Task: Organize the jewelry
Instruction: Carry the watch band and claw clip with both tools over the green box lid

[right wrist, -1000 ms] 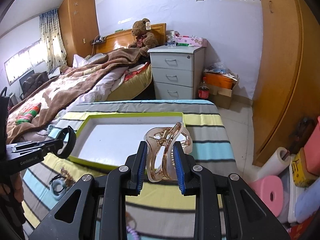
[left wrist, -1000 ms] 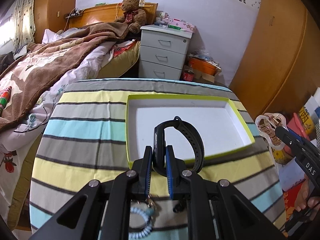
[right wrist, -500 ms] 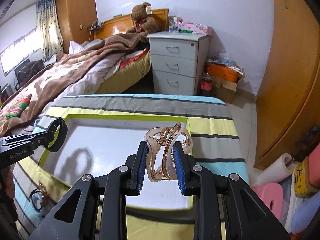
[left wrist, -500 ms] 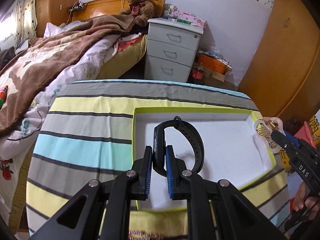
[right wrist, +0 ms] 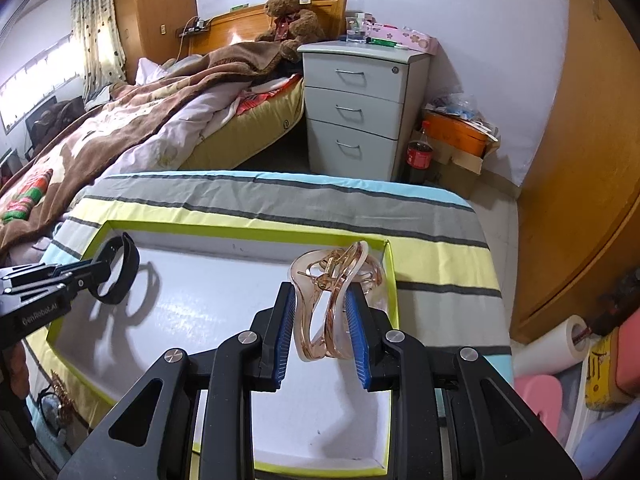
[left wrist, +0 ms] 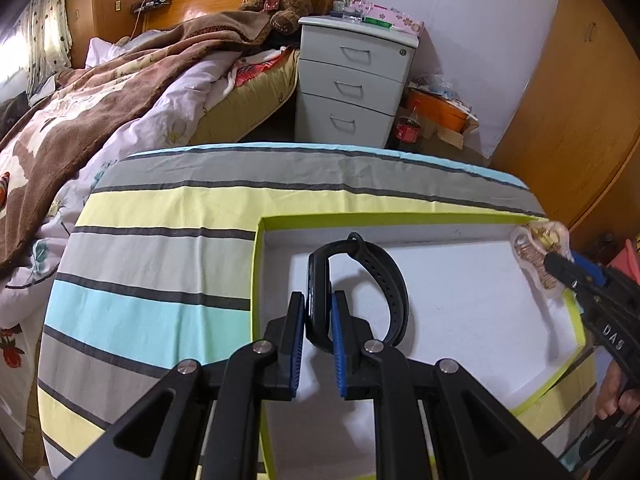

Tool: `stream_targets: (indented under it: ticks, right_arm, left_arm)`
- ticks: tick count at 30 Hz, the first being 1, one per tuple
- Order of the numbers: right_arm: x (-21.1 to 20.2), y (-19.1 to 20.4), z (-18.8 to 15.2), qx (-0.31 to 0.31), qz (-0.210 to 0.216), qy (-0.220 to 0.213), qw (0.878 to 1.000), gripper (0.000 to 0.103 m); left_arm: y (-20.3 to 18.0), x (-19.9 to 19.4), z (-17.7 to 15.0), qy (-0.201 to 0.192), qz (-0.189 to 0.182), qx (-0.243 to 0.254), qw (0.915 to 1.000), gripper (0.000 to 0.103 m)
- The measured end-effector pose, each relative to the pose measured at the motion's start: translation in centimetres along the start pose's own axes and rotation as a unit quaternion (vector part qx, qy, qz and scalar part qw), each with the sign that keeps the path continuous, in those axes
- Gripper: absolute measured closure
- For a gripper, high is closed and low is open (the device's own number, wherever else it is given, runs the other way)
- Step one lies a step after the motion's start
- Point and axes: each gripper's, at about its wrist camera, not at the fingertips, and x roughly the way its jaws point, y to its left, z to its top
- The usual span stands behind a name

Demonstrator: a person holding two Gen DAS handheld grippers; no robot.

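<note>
black wristband (left wrist: 362, 280) pinched edge-on in the left gripper (left wrist: 319, 328), jaws narrow on its thick module end, strap loop sticking forward over the white floor of the green-rimmed tray (left wrist: 256, 280), near the tray's left wall. from the right wrist view the band (right wrist: 118, 276) hangs above the tray's left end with its shadow on the floor below, so it looks clear of the floor, can't tell by how much. rose-gold translucent hair claw (right wrist: 334, 300) held in the right gripper (right wrist: 321, 328), jaws partly closed on both sides of it, spring end pointing away, sitting over the tray's far right corner just inside the rim (right wrist: 390, 280). in the left wrist view the claw (left wrist: 538, 256) shows at that same corner. tray lies on the striped cloth (left wrist: 160, 240) covering the desk, toward its right side. more small jewelry (right wrist: 56, 396) on the cloth by the tray's near left corner, too small to identify. beyond the desk: bed (right wrist: 140, 120), teddy bear (right wrist: 294, 12), grey drawer unit (right wrist: 360, 108).
</note>
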Motion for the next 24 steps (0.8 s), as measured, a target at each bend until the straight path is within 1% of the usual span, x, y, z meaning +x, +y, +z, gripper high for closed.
stream_targets:
  ticks: [6,9,24]
  right_arm:
    - [0.3,0.4,0.2,-0.015,-0.009,-0.004,1.0,0.076]
    - [0.4,0.3,0.2,-0.018,-0.011,-0.008,1.0,0.076]
    - [0.5,0.4,-0.2,-0.025,-0.008,-0.026,0.999,0.076]
  left_arm:
    - [-0.1,0.6,0.0,0.006,0.001,-0.002,1.0,0.089]
    - [-0.2,0.8,-0.1,0.007,0.01,0.0,0.9999,0.089]
    - [-0.5,1.1,-0.2,0.014,0.007,0.001,0.9999,0.088]
